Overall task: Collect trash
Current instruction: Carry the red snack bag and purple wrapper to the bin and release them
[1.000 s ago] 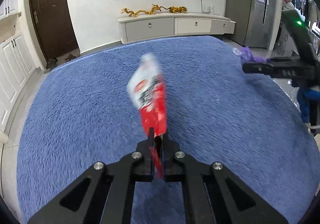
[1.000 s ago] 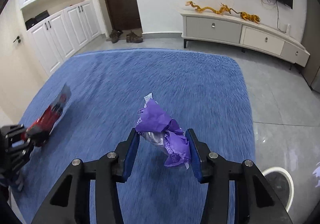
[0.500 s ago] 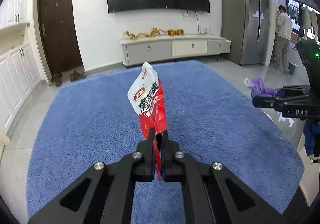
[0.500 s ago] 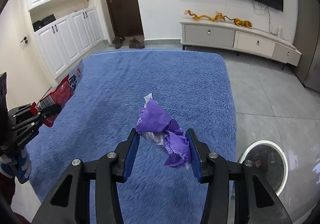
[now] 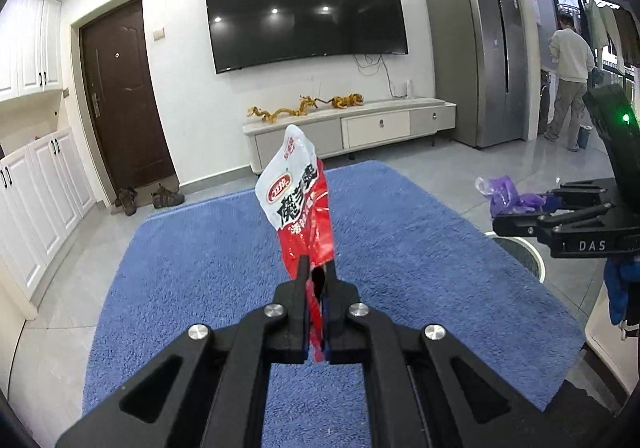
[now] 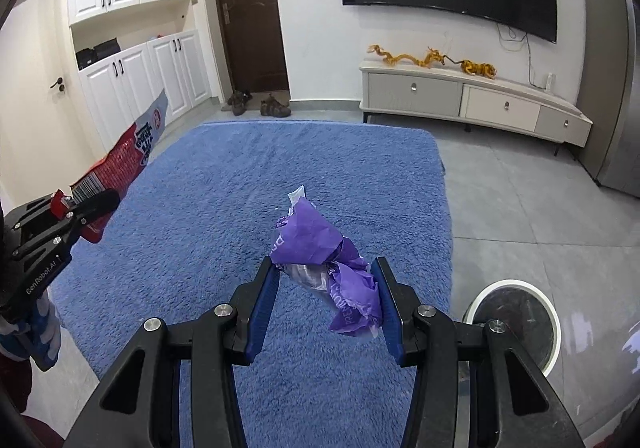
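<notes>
**Two wrappers aloft, either could miss the bin**

The left gripper [image 5: 316, 288] has its jaws pressed together on the tail of a red snack packet [image 5: 300, 199], mid-frame. The right gripper [image 6: 324, 288] pinches a crumpled purple wrapper [image 6: 328, 268] loosely; it could slip onto the blue rug [image 6: 240, 187] short of the round bin [image 6: 516, 312], lower right

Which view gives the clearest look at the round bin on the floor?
The right wrist view. It shows the white-rimmed bin with its dark inside, beside the blue rug, though a finger of the right gripper hides part. The left wrist view shows only a sliver of the rim below that gripper.
</notes>
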A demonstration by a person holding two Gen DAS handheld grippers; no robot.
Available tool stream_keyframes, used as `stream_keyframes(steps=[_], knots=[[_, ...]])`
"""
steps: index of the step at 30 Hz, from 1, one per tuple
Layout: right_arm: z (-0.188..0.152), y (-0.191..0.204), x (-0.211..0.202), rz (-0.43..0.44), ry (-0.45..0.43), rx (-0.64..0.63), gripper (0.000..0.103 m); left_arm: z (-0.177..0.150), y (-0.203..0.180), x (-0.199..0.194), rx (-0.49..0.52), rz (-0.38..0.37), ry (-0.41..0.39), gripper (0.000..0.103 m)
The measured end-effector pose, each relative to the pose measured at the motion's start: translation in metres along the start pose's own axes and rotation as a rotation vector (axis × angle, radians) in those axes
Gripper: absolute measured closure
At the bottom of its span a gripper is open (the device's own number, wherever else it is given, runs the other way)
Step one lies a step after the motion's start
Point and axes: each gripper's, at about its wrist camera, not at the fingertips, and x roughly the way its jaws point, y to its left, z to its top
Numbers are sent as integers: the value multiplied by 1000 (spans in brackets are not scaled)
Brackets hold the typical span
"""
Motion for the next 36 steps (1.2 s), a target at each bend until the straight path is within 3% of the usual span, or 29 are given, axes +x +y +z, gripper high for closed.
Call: stream_keyframes(steps=[20,36], knots=[[-15,-82,-12,-53,-49,151,56,28,-50,20,85,-20,15,100],[-52,-177,-2,-128,-40,335,56,56,-130,64,194,-130,60,100]])
